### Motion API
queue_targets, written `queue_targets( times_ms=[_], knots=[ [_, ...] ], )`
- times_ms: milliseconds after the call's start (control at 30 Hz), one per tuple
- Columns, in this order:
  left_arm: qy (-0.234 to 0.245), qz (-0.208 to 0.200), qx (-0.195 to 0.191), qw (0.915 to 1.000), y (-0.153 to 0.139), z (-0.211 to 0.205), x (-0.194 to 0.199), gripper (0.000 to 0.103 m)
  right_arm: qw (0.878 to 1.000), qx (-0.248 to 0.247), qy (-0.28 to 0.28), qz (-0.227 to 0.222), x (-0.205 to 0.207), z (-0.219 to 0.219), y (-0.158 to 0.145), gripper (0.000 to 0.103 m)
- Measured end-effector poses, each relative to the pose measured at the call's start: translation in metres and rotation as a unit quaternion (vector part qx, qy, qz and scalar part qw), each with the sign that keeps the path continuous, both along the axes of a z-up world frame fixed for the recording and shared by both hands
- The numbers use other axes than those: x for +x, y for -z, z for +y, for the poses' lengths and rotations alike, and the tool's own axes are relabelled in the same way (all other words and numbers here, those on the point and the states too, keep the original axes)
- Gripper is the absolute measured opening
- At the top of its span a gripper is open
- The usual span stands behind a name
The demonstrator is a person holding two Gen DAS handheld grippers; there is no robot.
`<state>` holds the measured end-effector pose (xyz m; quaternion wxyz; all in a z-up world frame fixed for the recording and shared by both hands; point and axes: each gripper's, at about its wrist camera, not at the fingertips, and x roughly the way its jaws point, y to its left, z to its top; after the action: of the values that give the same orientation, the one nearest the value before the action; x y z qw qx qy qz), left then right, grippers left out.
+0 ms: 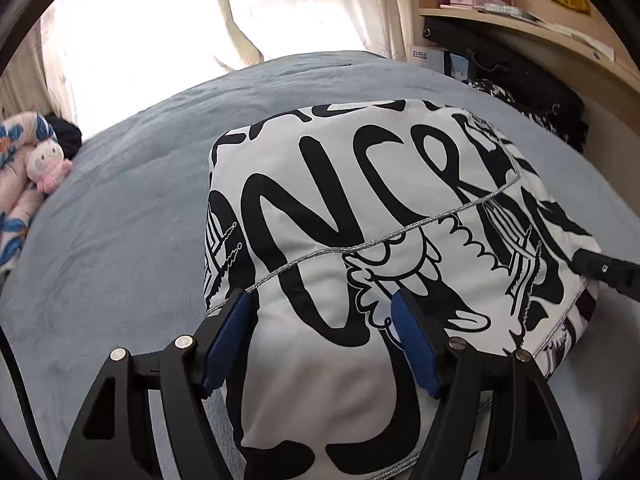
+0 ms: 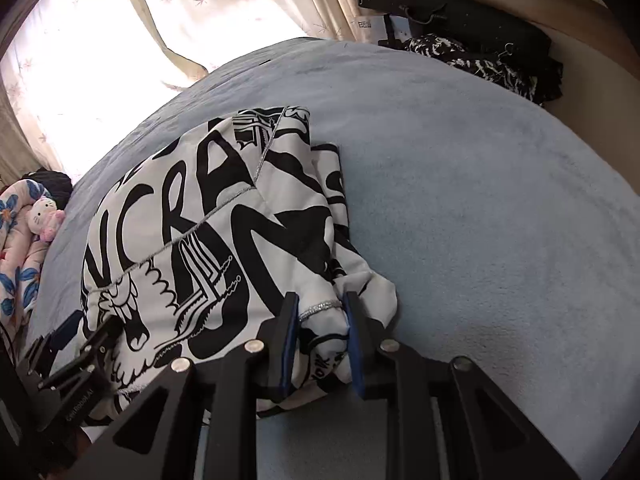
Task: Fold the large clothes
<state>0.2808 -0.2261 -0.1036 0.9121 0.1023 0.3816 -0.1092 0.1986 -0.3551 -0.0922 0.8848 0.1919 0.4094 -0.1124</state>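
Garment (image 1: 360,208): white, printed with black lettering, silver-trimmed; lain folded on the blue-grey bed (image 1: 120,240), directly ahead of both tools.

Left hand-held gripper (image 1: 320,312): released; blue pads spread wide over the garment's near portion, nothing clamped.

Right hand-held gripper (image 2: 322,316): clenched on a bunched corner of the garment.

Plush toy (image 1: 46,164): set far left of the left hand-held gripper.

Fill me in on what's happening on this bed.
A person with a gripper in each hand is folding a black-and-white printed garment on the blue bed cover. The right gripper is pinched on a bunched corner of it. The left gripper hangs open over the near edge, gripping nothing. The garment already lies partly folded.
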Motion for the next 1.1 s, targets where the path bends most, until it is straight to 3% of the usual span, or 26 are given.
queue_targets(
  times_ms=[133, 200, 267, 367, 500, 633, 767, 800, 833, 867, 1033, 1100],
  knots=[
    [0.012, 0.016, -0.012, 0.9997, -0.007, 0.006, 0.004, 0.072, 1.0, -0.016, -0.011, 0.003, -0.002, 0.002, -0.026, 0.04],
    [0.024, 0.031, -0.023, 0.999, -0.015, 0.009, 0.007, 0.074, 0.999, -0.011, -0.02, -0.026, -0.004, -0.001, -0.048, 0.061],
    [0.04, 0.05, -0.058, 0.9963, -0.027, 0.014, 0.013, 0.074, 0.998, -0.007, -0.023, -0.051, 0.001, -0.004, -0.065, 0.067],
    [0.051, 0.053, -0.11, 0.9912, -0.051, 0.025, 0.019, 0.075, 0.997, 0.004, -0.03, -0.069, 0.03, -0.016, -0.076, 0.069],
    [0.016, 0.039, -0.107, 0.9933, -0.068, 0.039, 0.049, 0.075, 0.996, 0.056, -0.051, -0.049, 0.098, -0.044, -0.06, 0.069],
    [-0.038, 0.07, -0.111, 0.9906, -0.055, 0.066, 0.096, 0.075, 0.994, 0.097, -0.048, -0.008, 0.148, -0.07, -0.031, 0.069],
    [-0.068, 0.116, -0.132, 0.982, -0.029, 0.086, 0.13, 0.075, 0.98, 0.18, -0.085, 0.015, 0.171, -0.078, -0.002, 0.069],
    [-0.069, 0.121, -0.143, 0.98, -0.024, 0.088, 0.135, 0.075, 0.976, 0.193, -0.096, 0.016, 0.173, -0.077, 0.002, 0.058],
    [-0.072, 0.125, -0.149, 0.9783, -0.02, 0.088, 0.139, 0.075, 0.979, 0.174, -0.106, 0.022, 0.174, -0.072, 0.004, 0.042],
    [-0.074, 0.125, -0.152, 0.9776, -0.018, 0.086, 0.141, 0.075, 0.983, 0.142, -0.108, 0.036, 0.173, -0.068, 0.004, 0.004],
    [-0.042, 0.129, -0.156, 0.9784, -0.017, 0.064, 0.14, 0.075, 0.997, 0.057, -0.054, 0.005, 0.132, -0.075, -0.029, 0.003],
    [-0.032, 0.12, -0.141, 0.9822, -0.014, 0.049, 0.137, 0.075, 0.998, 0.025, -0.053, 0.012, 0.13, -0.072, -0.025, 0.003]
  ],
)
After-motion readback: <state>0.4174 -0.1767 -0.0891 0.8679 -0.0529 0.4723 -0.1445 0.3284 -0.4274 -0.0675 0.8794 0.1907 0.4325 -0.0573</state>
